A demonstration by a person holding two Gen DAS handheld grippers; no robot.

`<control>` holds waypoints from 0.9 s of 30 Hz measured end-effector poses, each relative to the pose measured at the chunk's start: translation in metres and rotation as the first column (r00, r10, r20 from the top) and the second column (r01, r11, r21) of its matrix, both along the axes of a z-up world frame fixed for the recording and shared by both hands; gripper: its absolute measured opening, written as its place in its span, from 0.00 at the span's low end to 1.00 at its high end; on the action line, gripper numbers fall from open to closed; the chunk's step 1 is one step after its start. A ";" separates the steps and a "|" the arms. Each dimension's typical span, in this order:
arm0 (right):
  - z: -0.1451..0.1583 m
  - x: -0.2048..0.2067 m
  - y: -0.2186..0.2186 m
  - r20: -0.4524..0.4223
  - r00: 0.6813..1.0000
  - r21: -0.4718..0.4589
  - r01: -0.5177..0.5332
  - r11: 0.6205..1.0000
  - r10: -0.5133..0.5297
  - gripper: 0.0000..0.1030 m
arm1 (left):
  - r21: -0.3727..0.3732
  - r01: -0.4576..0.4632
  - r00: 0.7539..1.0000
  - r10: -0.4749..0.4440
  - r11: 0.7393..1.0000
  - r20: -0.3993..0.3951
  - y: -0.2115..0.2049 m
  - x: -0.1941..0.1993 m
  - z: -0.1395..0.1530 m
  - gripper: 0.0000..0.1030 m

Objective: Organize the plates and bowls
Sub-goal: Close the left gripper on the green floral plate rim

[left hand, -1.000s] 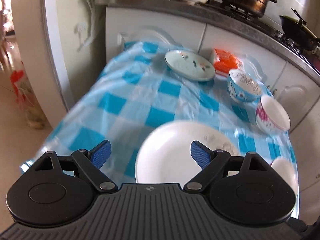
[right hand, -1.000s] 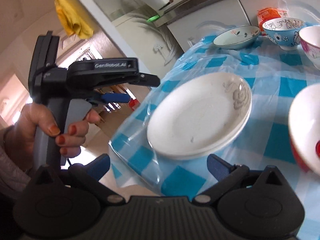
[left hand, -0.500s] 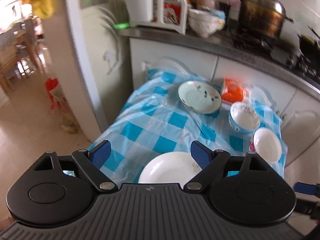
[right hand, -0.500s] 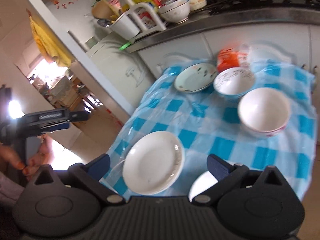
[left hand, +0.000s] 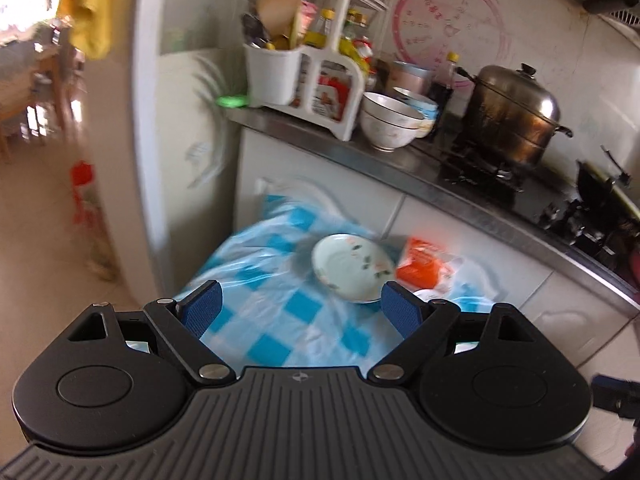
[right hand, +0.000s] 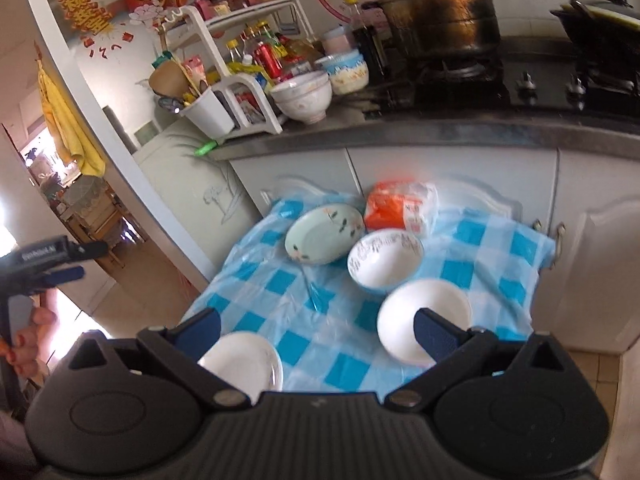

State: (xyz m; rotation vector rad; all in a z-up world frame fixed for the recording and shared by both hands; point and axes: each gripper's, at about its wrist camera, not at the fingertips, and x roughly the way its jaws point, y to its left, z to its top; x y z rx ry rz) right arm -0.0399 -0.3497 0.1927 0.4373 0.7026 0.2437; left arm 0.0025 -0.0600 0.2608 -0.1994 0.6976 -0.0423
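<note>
A small table with a blue checked cloth [right hand: 288,300] holds a pale green flowered plate [right hand: 324,234], a blue patterned bowl [right hand: 385,266], a white bowl [right hand: 412,320] and a white plate [right hand: 240,360] at the near left. The green plate also shows in the left wrist view [left hand: 352,267]. My right gripper [right hand: 316,332] is open and empty, high above the table's near edge. My left gripper [left hand: 300,310] is open and empty, raised well back from the table. It also shows at the far left of the right wrist view [right hand: 48,264].
An orange packet [right hand: 396,208] lies at the table's back against white cabinets [right hand: 440,172]. The counter above carries a white rack of bottles [right hand: 236,76], stacked bowls [right hand: 304,96], a steel pot [right hand: 436,12] on the stove and a black pan [right hand: 596,20]. A doorway opens on the left.
Both grippers have lifted up and back from the table, so the dishes look smaller and lower. Both stay open and empty. The white plate has dropped out of the left wrist view.
</note>
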 end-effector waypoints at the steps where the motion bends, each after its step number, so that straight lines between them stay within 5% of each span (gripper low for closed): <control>1: 0.000 0.011 0.002 0.005 1.000 0.009 -0.002 1.000 0.002 0.99 | -0.023 -0.003 1.000 0.003 1.000 0.000 -0.001 0.009 -0.006 1.00; 7: -0.003 0.089 0.021 0.050 0.998 0.041 -0.027 0.999 0.025 0.93 | -0.074 0.015 1.000 -0.015 0.997 -0.007 -0.009 0.073 -0.053 0.98; 12: -0.029 0.159 0.035 0.037 0.999 0.109 -0.002 0.994 -0.002 0.85 | -0.056 0.027 0.998 -0.030 0.998 -0.050 -0.007 0.126 -0.092 0.81; 14: -0.043 0.187 0.039 0.011 1.000 0.169 0.003 0.986 -0.005 0.83 | -0.055 0.015 0.997 -0.019 0.998 -0.072 -0.003 0.145 -0.106 0.70; 18: -0.073 0.235 0.049 -0.032 0.999 0.197 0.017 0.980 -0.011 0.83 | -0.079 0.016 0.995 -0.024 0.997 -0.094 -0.003 0.180 -0.136 0.68; 27: -0.146 0.308 0.040 -0.187 0.981 0.277 0.098 0.956 -0.047 0.79 | -0.111 0.021 0.992 -0.035 0.994 -0.125 -0.019 0.242 -0.198 0.48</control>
